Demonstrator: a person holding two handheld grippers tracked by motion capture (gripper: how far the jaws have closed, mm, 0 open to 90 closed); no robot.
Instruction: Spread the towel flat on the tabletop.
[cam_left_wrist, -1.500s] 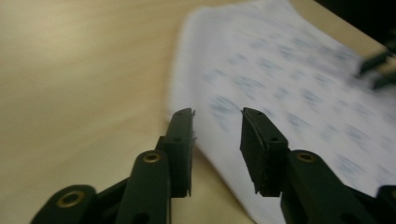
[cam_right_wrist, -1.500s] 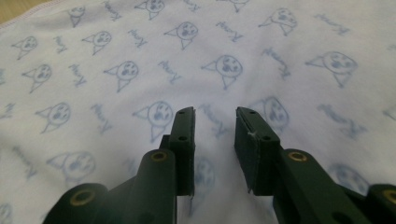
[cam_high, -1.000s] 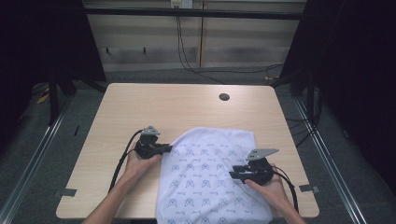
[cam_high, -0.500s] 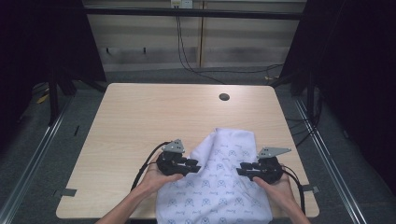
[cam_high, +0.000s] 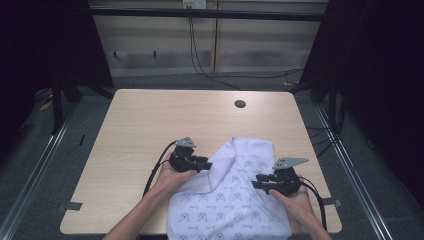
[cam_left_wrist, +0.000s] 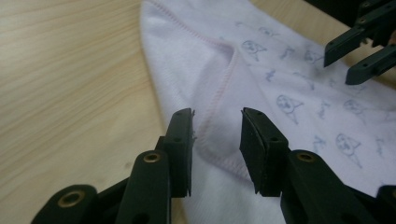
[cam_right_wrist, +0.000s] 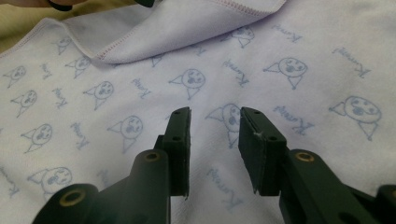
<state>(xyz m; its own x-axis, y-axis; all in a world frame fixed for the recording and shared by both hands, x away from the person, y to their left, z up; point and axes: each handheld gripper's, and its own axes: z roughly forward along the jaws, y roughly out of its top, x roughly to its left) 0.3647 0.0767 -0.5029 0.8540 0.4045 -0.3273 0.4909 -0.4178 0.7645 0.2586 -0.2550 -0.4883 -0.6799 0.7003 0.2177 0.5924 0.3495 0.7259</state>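
A white cloth (cam_high: 240, 200) printed with small blue cartoon faces lies on the wooden table (cam_high: 150, 130) at the front right, and its near end runs over the front edge. Its left part is folded over, so the plain underside (cam_right_wrist: 187, 28) shows. My left gripper (cam_high: 206, 163) is open at that fold's left edge, its jaws on either side of the stitched hem (cam_left_wrist: 212, 107) without closing on it. My right gripper (cam_high: 256, 184) stands open low over the printed cloth (cam_right_wrist: 299, 65). From the left gripper view (cam_left_wrist: 217, 114), the right gripper's jaws (cam_left_wrist: 359, 46) appear at top right.
A round cable hole (cam_high: 240, 104) sits in the table's far right part. Bare wood stretches to the left and back of the cloth. Metal rails (cam_high: 40, 165) run along the floor on both sides, and cables trail from both grippers.
The cloth's left part has been folded over toward the middle, making the cloth narrower. My left gripper moved right with it, then slightly away. The right gripper shifted a little right.
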